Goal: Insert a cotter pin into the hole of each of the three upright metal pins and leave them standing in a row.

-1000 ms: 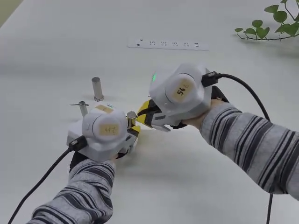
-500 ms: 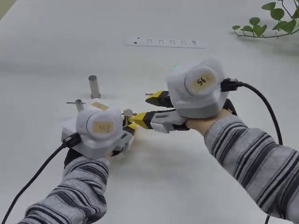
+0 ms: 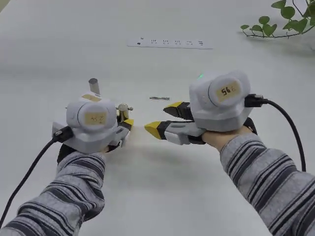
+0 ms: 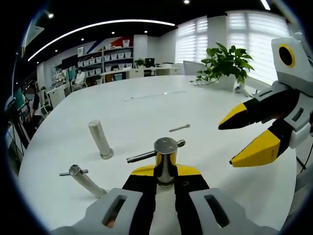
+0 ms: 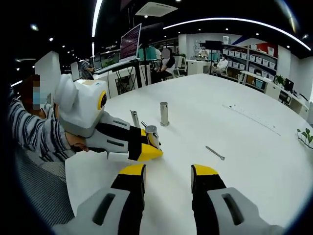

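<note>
Metal pin (image 4: 165, 156) stands pinched between jaws of left gripper (image 4: 166, 172); right gripper (image 5: 168, 171) jaws spread.

From where I stand, the left gripper (image 3: 125, 125) and right gripper (image 3: 156, 118) are rounded pale-grey housings with black, yellow-tipped jaws, each bearing a tan sticker (image 3: 94, 118) with handwritten digits. A black cable (image 3: 290, 130) leaves the right one toward 3 o'clock, the left toward 8 o'clock. The sleeves (image 3: 74, 191) are grey with dark stripes.

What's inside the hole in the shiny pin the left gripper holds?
A cotter pin runs through the top of the metal pin. The left gripper covers its foot.
</note>
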